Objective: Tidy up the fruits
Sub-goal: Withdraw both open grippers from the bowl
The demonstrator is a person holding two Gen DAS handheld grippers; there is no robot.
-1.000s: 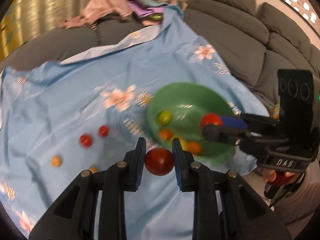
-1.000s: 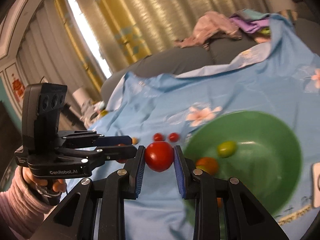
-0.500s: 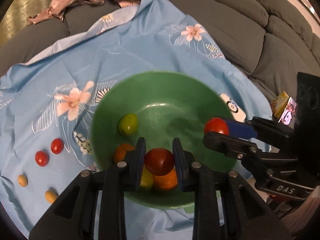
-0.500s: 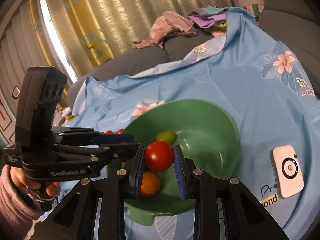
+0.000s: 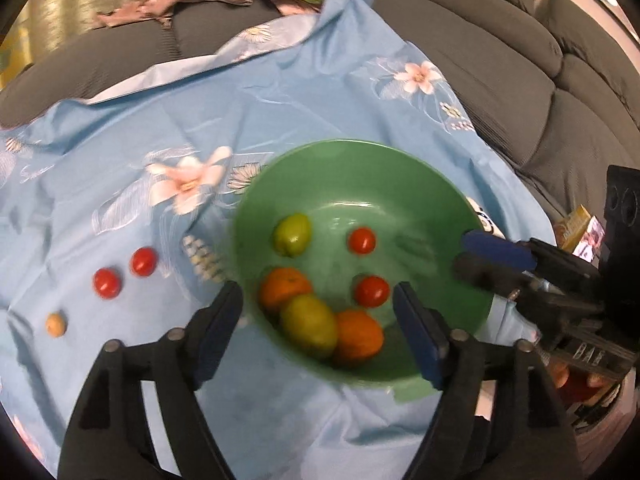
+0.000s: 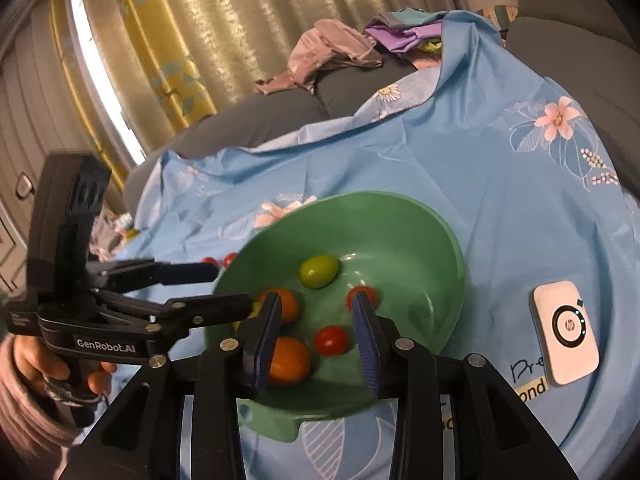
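A green bowl point(image 5: 400, 168) point(image 6: 432, 232) on the blue flowered cloth point(image 5: 280, 92) holds two red tomatoes point(image 5: 372, 291) point(image 6: 331, 341), two oranges point(image 5: 356, 334) and two green fruits point(image 5: 292, 234). Over its near rim my left gripper point(image 5: 318, 306) point(image 6: 232, 285) hangs with jaws opening wide and nothing between them. My right gripper point(image 6: 316, 308) point(image 5: 466, 258) is above the bowl's right side, its jaws opening too and empty. Left of the bowl, two more red tomatoes point(image 5: 142, 262) and a small orange fruit point(image 5: 55, 324) lie on the cloth.
A white pocket device point(image 6: 566, 336) lies on the cloth right of the bowl. Crumpled clothes point(image 6: 332, 56) are piled on the grey sofa point(image 5: 500, 60) behind. A sleeved hand point(image 6: 24, 364) holds the left gripper. Curtains hang at the back.
Both grippers came over the bowl, each shut on a red tomato. Both have now spread their jaws, and the two tomatoes lie in the bowl.
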